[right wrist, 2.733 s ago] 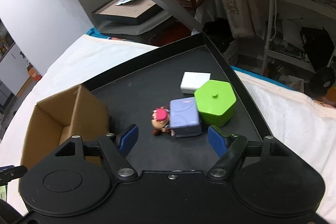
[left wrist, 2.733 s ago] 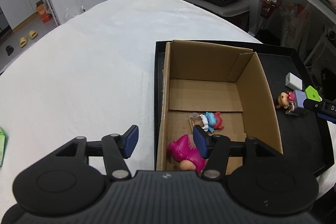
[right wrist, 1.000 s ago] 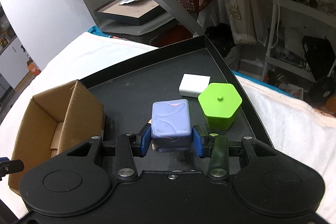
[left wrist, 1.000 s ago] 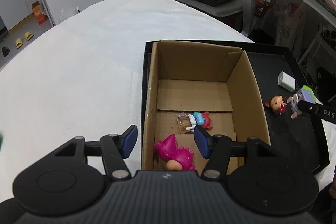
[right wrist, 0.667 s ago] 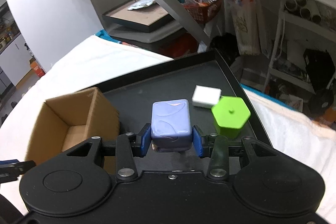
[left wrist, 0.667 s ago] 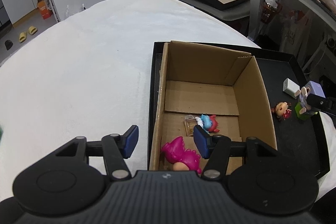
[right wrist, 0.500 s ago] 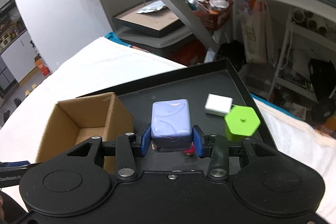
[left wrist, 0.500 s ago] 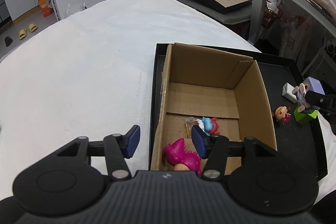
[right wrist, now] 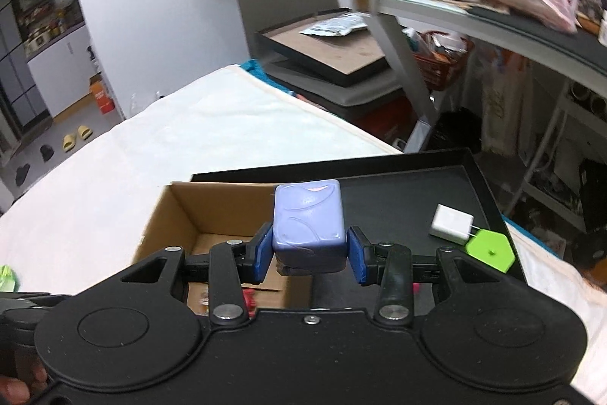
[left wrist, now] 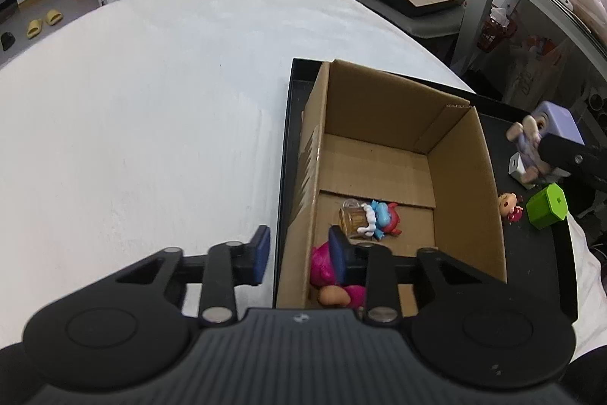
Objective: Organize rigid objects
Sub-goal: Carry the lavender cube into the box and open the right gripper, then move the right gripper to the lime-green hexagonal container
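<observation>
The right gripper (right wrist: 309,255) is clamping a purple block-shaped toy (right wrist: 308,224) between its blue pads and holding it up in the air over the black tray (right wrist: 398,192), right by the near wall of the cardboard box (right wrist: 212,215). From the left camera you can see the toy (left wrist: 546,128) has a little figure stuck on its side, though it's a bit blurry so I can't make out what exactly. The left gripper (left wrist: 299,251) is closing its jaws around the box's left wall (left wrist: 309,177), one pad outside and one inside, but they aren't pressing it yet. Sitting in the box are a pink toy (left wrist: 326,268) and a blue figure (left wrist: 379,213). Out on the tray are a small doll (left wrist: 510,205), a green hexagon container (left wrist: 546,205) and a white charger (right wrist: 451,224).
</observation>
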A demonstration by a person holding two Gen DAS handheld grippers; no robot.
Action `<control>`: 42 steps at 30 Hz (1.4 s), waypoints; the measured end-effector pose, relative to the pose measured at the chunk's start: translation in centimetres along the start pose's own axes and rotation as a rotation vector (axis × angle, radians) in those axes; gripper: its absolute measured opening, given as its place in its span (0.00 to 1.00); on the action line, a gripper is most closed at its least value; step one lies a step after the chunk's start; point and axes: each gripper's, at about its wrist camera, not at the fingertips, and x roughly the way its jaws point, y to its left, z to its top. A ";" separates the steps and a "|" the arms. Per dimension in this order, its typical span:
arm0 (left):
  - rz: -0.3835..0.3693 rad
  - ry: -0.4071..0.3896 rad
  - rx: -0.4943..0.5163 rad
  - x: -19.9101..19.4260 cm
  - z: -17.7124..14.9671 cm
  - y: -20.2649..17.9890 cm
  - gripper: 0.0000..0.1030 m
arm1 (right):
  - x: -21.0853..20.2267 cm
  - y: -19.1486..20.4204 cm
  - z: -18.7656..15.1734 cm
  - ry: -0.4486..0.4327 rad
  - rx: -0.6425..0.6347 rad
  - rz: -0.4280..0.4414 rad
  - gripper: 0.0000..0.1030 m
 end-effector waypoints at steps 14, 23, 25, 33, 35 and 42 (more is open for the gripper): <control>-0.059 0.042 -0.003 0.3 -0.3 1.0 0.08 | 1.5 5.6 -0.2 0.052 -0.068 0.045 0.39; -0.080 0.036 -0.004 0.0 -0.4 1.1 0.09 | 3.4 7.3 0.0 0.104 -0.055 0.087 0.39; -0.083 0.038 -0.009 0.0 -0.4 1.2 0.09 | 3.6 7.7 0.1 0.103 -0.047 0.114 0.40; -0.080 0.012 -0.002 -0.7 -0.6 1.2 0.08 | 3.3 7.1 0.1 0.103 0.034 0.122 0.54; -0.078 0.001 0.006 -0.9 -0.7 1.1 0.08 | 2.7 6.4 0.0 0.095 0.033 0.107 0.55; -0.040 -0.044 0.032 -1.8 -0.9 0.7 0.10 | 0.4 3.4 0.1 0.028 0.031 0.053 0.61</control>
